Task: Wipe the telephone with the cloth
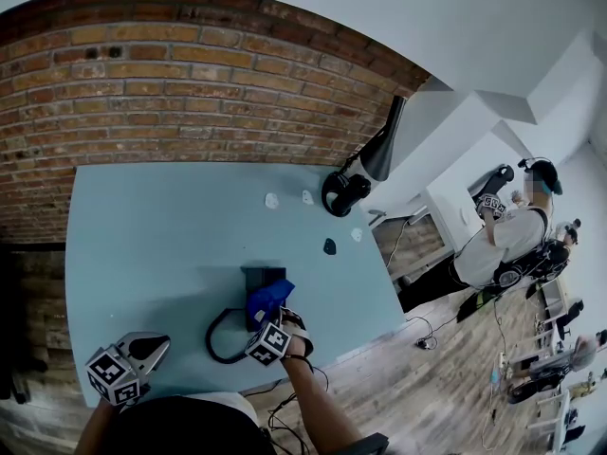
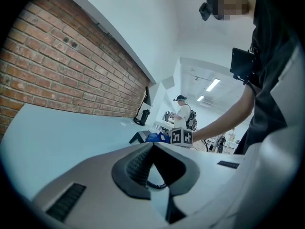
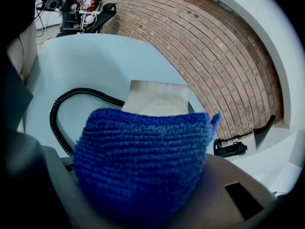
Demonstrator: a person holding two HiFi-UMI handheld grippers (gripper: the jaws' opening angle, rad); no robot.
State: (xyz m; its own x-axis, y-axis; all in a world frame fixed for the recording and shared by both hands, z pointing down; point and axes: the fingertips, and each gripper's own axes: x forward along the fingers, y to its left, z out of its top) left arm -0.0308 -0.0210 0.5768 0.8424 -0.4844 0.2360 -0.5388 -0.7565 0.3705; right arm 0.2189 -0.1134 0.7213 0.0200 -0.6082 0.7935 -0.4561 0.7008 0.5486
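Note:
A dark telephone (image 1: 261,277) lies near the front of the light blue table (image 1: 161,235), and its coiled black cord (image 1: 218,337) loops toward me. My right gripper (image 1: 281,318) is shut on a blue cloth (image 1: 269,298), which rests against the near end of the phone. In the right gripper view the cloth (image 3: 143,151) fills the space between the jaws, with the telephone (image 3: 157,98) just beyond it and the cord (image 3: 59,113) to the left. My left gripper (image 1: 159,346) hovers at the front left of the table, apart from the phone, jaws shut on nothing (image 2: 152,146).
A black desk lamp (image 1: 347,190) stands at the table's far right edge. Small white bits (image 1: 272,200) and a small dark object (image 1: 329,246) lie between the lamp and the phone. A brick wall (image 1: 171,93) runs behind the table. A person (image 1: 503,240) stands off to the right.

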